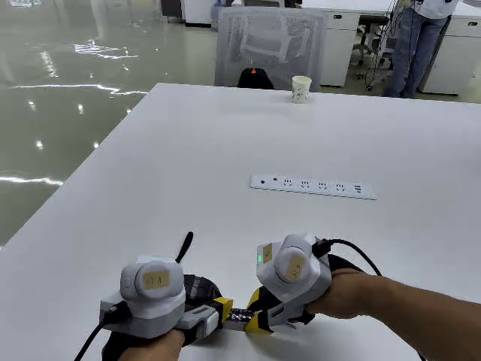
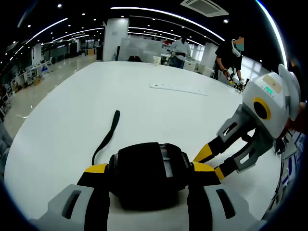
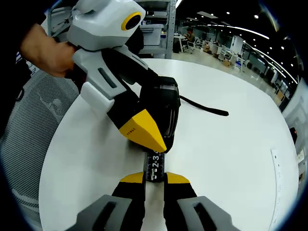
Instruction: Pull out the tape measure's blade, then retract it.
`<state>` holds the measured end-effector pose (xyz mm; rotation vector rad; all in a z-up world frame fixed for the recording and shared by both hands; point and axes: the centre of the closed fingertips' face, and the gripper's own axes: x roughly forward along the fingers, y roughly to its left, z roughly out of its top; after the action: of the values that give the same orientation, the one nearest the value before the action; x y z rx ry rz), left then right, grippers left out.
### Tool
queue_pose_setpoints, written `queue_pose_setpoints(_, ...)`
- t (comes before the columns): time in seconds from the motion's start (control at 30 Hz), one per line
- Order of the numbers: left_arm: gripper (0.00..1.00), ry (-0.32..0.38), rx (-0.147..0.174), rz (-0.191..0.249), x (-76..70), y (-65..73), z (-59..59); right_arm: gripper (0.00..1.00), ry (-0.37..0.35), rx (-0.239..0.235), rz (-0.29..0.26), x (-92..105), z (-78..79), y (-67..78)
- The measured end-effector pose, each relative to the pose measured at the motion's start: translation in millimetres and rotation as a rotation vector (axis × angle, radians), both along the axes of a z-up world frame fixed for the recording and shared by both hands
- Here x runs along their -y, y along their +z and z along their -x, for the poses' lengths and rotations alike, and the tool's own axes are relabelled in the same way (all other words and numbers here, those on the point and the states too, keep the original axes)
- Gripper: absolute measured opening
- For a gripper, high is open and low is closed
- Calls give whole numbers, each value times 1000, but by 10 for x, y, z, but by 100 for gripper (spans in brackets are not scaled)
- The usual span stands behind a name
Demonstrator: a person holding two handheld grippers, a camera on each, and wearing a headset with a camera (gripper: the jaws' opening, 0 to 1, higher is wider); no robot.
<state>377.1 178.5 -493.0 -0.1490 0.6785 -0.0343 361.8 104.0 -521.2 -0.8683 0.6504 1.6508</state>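
Observation:
A black tape measure (image 1: pixel 197 290) rests on the white table near its front edge. My left gripper (image 1: pixel 209 302) is shut on its body; in the left gripper view the case (image 2: pixel 149 174) sits between the yellow-tipped jaws. A short length of blade (image 3: pixel 155 163), marked 2 and 3, sticks out of the case (image 3: pixel 163 110). My right gripper (image 3: pixel 155 178) is shut on that blade close to the case, and in the head view (image 1: pixel 252 313) it faces the left gripper. The black wrist strap (image 2: pixel 106 137) trails off across the table.
A white power strip (image 1: pixel 312 185) lies mid-table. A paper cup (image 1: pixel 301 88) stands at the far edge, with a mesh chair (image 1: pixel 270 41) behind it. A person (image 1: pixel 421 37) stands at the back right. The white table (image 1: pixel 225 150) stretches wide ahead.

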Motion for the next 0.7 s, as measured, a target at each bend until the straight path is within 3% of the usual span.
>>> queue_pose_setpoints(0.7,60,-2,-5,7,4,1,7,11,-14,-4,-62,-220,34,10)
